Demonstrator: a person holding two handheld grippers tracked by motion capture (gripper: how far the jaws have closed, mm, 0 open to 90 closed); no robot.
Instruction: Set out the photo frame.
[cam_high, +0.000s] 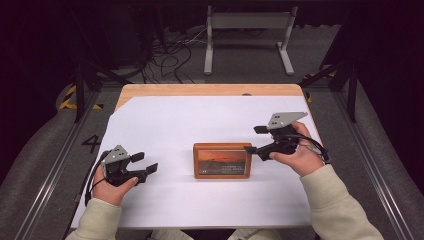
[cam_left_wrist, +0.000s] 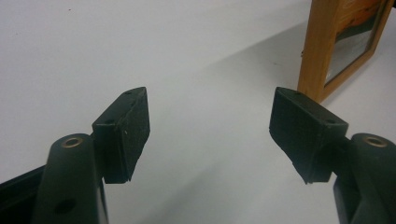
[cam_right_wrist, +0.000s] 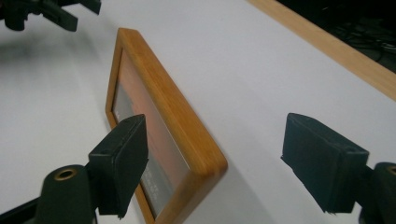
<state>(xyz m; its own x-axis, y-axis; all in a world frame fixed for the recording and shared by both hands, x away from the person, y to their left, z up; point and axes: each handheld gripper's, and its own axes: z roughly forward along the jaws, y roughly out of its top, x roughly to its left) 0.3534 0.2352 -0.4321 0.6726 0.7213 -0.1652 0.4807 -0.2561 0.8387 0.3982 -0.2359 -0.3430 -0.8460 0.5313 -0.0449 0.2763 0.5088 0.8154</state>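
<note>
A wooden picture frame (cam_high: 222, 161) with an orange picture lies flat on the white sheet (cam_high: 200, 120) at the table's middle. My right gripper (cam_high: 255, 140) is open at the frame's right end, one jaw over its top right corner, the other beyond it. In the right gripper view the frame (cam_right_wrist: 161, 100) runs away from the open gripper (cam_right_wrist: 222, 161), whose left jaw hangs over the glass. My left gripper (cam_high: 145, 162) stands open, well to the left of the frame, with nothing between its jaws. In the left gripper view the gripper (cam_left_wrist: 210, 135) is open, with the frame's edge (cam_left_wrist: 320, 51) at upper right.
The white sheet covers most of a wooden table whose bare far edge (cam_high: 210, 90) shows. Beyond it on the floor are a white metal stand (cam_high: 247, 35) and loose cables (cam_high: 170, 55). The left gripper (cam_right_wrist: 42, 14) shows far off in the right gripper view.
</note>
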